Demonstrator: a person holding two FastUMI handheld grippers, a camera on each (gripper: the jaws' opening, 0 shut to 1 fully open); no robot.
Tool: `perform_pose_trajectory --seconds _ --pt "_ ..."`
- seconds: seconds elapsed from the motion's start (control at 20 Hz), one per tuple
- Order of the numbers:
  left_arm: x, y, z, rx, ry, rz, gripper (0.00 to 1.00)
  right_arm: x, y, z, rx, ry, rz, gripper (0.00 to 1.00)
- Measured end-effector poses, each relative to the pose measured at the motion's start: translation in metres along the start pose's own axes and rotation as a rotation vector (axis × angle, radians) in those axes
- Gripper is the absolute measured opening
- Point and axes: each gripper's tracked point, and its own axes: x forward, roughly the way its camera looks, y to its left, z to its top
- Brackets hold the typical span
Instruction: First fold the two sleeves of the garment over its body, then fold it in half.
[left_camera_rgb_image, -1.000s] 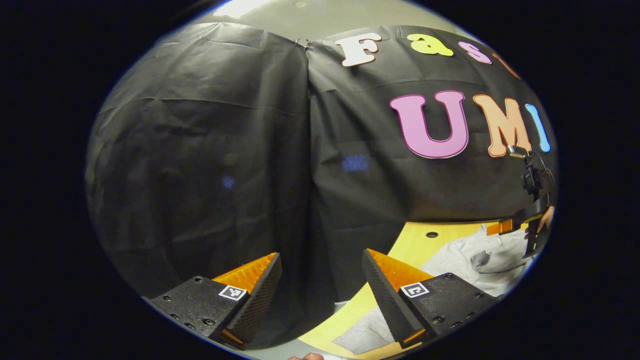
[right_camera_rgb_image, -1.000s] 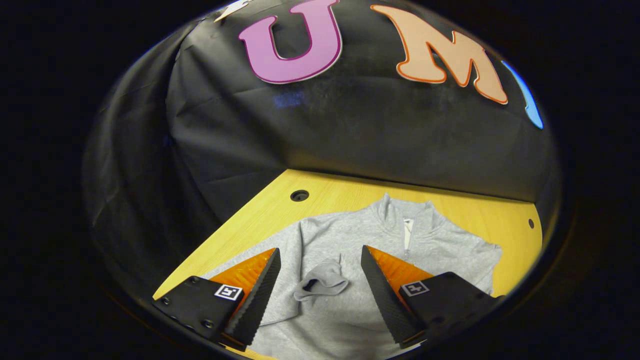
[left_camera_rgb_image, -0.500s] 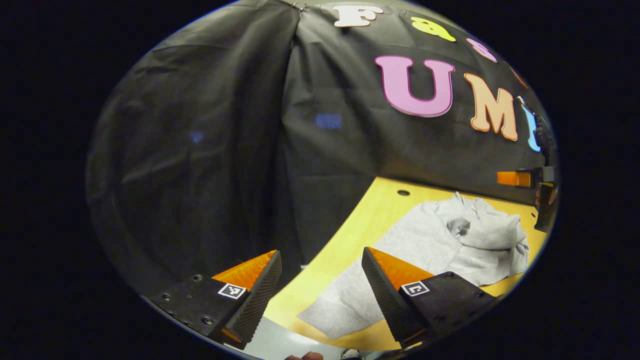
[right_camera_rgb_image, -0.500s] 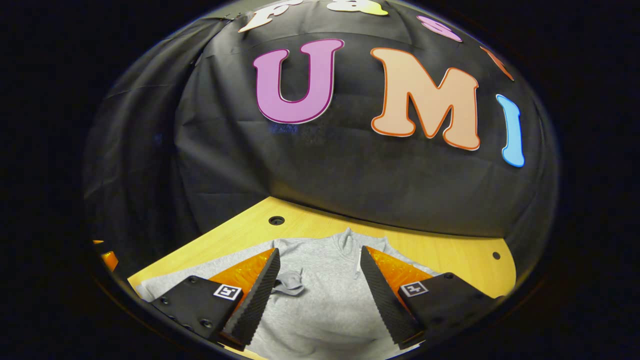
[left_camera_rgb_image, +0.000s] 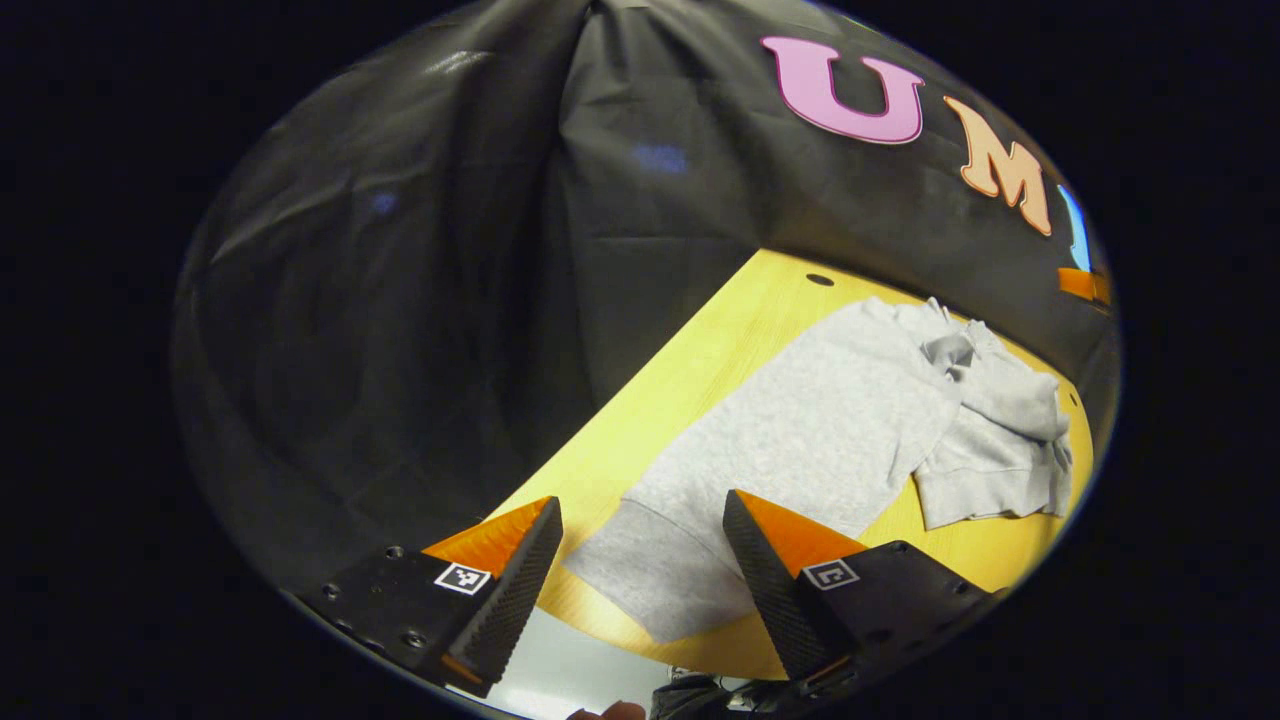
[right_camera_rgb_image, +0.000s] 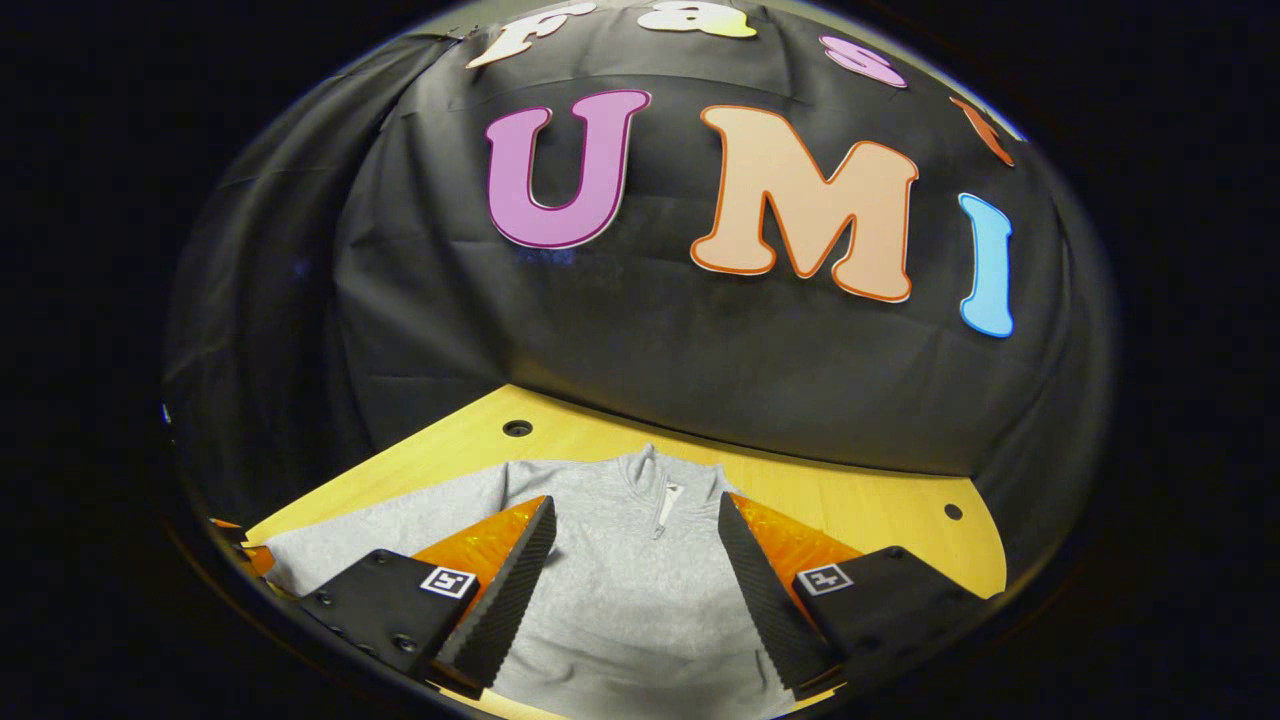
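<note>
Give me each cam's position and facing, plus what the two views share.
Left gripper view: rides the left tool, above the table's near-left corner, looking along the grey sweatshirt at its outstretched sleeve; own open fingers at the bottom, a fingertip at the lower edge.
Right gripper view: rides the right tool, over the sweatshirt body, facing its zip collar and the booth wall; own open fingers show.
Shared: the sweatshirt, the wooden table and its hole.

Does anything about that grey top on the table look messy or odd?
Somewhat. In the left gripper view the grey top lies unevenly: one sleeve stretches flat to the table's near edge, while the far side is bunched in a rumpled heap.
</note>
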Motion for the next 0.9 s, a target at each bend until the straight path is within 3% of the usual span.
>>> perform_pose_trajectory --seconds 0.35,0.55,0.6,0.65,0.85,0.9 --pt "0.009 -0.002 -0.014 -0.029 0.047 0.03 1.0 -0.011 -0.029 -0.007 0.009 0.007 -0.038 1.0" --pt "0.011 -0.005 -0.013 -0.031 0.049 0.034 0.96 -0.017 -0.044 -0.007 0.022 0.005 -0.055 1.0" --pt "0.012 -0.008 -0.014 -0.038 0.056 0.035 0.86 -0.018 -0.046 -0.007 0.027 0.004 -0.056 1.0" --pt "0.012 -0.011 -0.013 -0.04 0.066 0.027 0.82 -0.019 -0.048 -0.007 0.028 0.002 -0.059 1.0" --pt "0.018 -0.018 -0.008 -0.089 0.083 0.008 0.17 -0.025 -0.057 -0.011 0.033 -0.004 -0.067 1.0" --pt "0.018 -0.018 -0.008 -0.105 0.101 0.015 0.12 -0.027 -0.06 -0.01 0.034 -0.006 -0.07 1.0"
